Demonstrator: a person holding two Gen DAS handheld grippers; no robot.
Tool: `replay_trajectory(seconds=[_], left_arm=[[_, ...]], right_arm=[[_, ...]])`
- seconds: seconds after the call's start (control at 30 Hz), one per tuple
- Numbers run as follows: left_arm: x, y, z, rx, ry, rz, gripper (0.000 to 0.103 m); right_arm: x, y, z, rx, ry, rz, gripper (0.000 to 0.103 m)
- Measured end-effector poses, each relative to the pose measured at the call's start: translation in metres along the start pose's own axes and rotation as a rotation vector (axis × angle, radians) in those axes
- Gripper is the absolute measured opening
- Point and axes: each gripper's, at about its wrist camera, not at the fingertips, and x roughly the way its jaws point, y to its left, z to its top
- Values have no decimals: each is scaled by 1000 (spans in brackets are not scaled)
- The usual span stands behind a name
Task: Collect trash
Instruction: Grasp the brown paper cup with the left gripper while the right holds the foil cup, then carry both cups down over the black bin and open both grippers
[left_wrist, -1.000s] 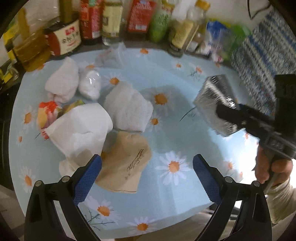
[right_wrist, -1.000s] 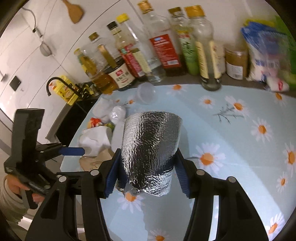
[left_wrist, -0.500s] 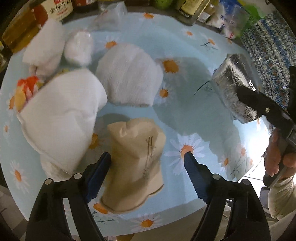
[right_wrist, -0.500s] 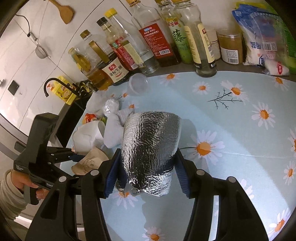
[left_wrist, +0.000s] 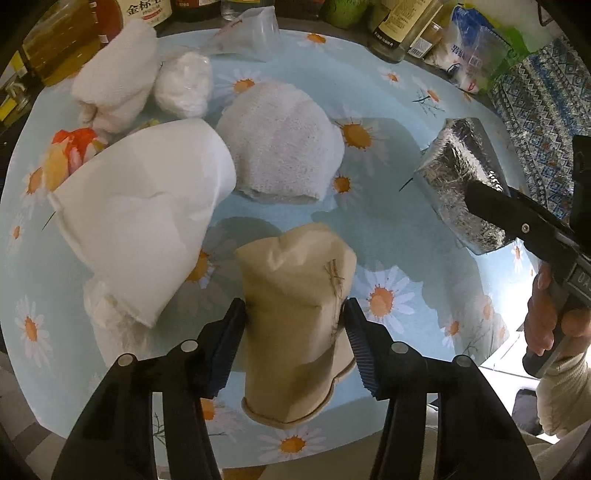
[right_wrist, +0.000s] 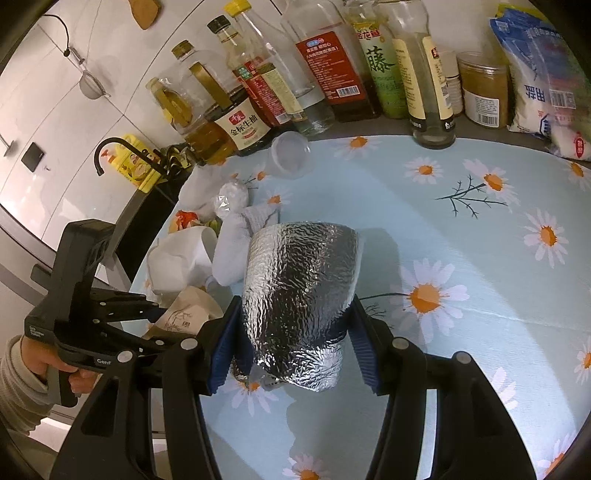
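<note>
A crumpled brown paper bag (left_wrist: 291, 280) lies near the front edge of the daisy tablecloth (left_wrist: 399, 229). My left gripper (left_wrist: 293, 325) points down over it, its jaws closing, and both blue pads touch the bag's sides. In the right wrist view the same brown paper bag (right_wrist: 188, 310) shows beside the left gripper's fingers. My right gripper (right_wrist: 295, 332) is shut on a silver foil bag (right_wrist: 301, 280), held just above the cloth; that foil bag (left_wrist: 461, 177) appears at the right of the left wrist view.
More litter lies left of the brown bag: a white paper bag (left_wrist: 147, 206), crumpled white tissues (left_wrist: 284, 147), a wrapped white ball (left_wrist: 184, 85), a colourful wrapper (left_wrist: 70, 147), a clear plastic cup (right_wrist: 290, 155). Sauce bottles (right_wrist: 332, 74) and a black faucet (right_wrist: 110, 147) line the back.
My left gripper has come down over the brown paper bag and its jaws have narrowed from wide apart to touching its sides. The right gripper still holds the foil bag in place.
</note>
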Motion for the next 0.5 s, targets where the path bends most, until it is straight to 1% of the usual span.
replay_trajectory(seconds=[0.03, 0.13, 0.23, 0.37, 0.4, 0.5], left_arm=[[-2, 0, -2, -1, -7, 1, 46], [-10, 4, -9, -7, -21, -13, 45], [-13, 6, -13, -9, -37, -11, 44], [-22, 9, -20, -9, -68, -30, 44], [-21, 4, -17, -7, -73, -33, 44], [-29, 8, -26, -1, -90, -48, 44]], right_arm=[[0, 2, 1, -2, 0, 3, 56], [1, 6, 0, -10, -1, 5, 56], [1, 10, -2, -9, -1, 5, 56], [0, 20, -6, -10, -5, -5, 56], [0, 22, -7, -11, -5, -7, 56], [1, 34, -12, -14, -7, -21, 56]])
